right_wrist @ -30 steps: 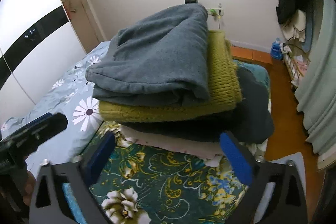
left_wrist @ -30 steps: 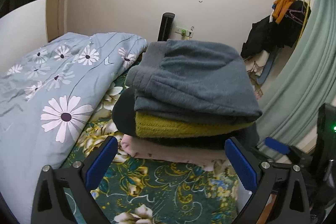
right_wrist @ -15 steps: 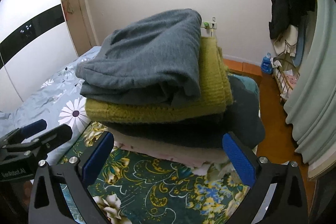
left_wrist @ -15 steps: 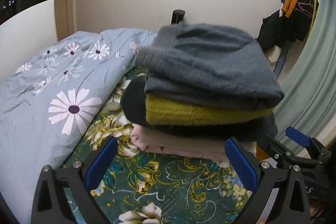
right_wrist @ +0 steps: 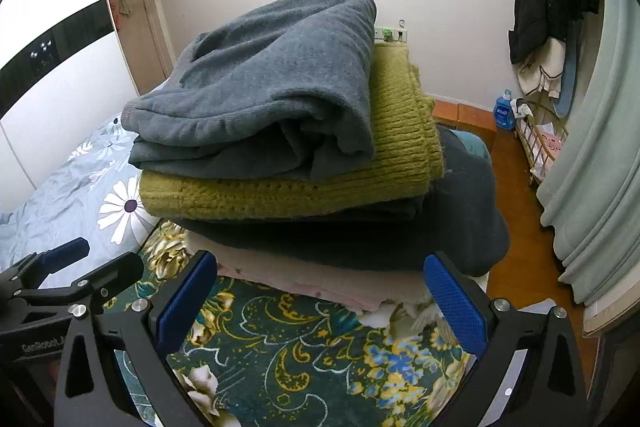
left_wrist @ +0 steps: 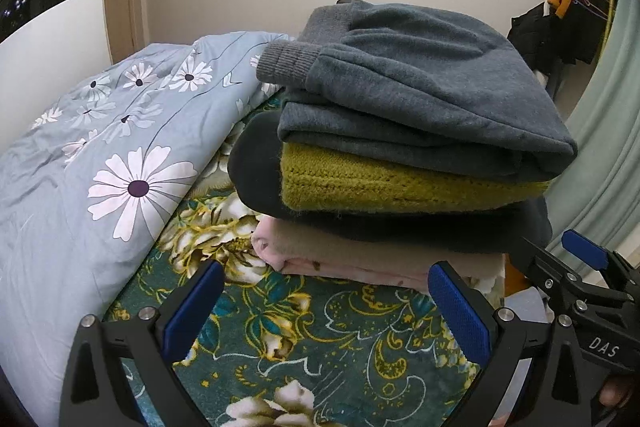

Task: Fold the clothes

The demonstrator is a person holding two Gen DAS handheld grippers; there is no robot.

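Left gripper (left_wrist: 326, 311): hovering with jaws wide apart, gripping nothing.
Right gripper (right_wrist: 320, 301): likewise spread, empty.
Folded stack (right_wrist: 304, 147): sitting just ahead of both grippers on the green floral bedspread (left_wrist: 320, 339), grey sweater (left_wrist: 420, 87) topmost.
Daisy duvet (left_wrist: 100, 155): lying left of the stack.

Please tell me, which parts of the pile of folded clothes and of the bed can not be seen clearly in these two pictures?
- Pink garment at the bottom: mostly covered by the dark garment in both views.
- Olive knit sweater: top hidden under the grey sweatshirt.
- Far side of the pile: hidden by the pile itself.
- Green floral bedspread: near part blocked by the open left gripper and right gripper.
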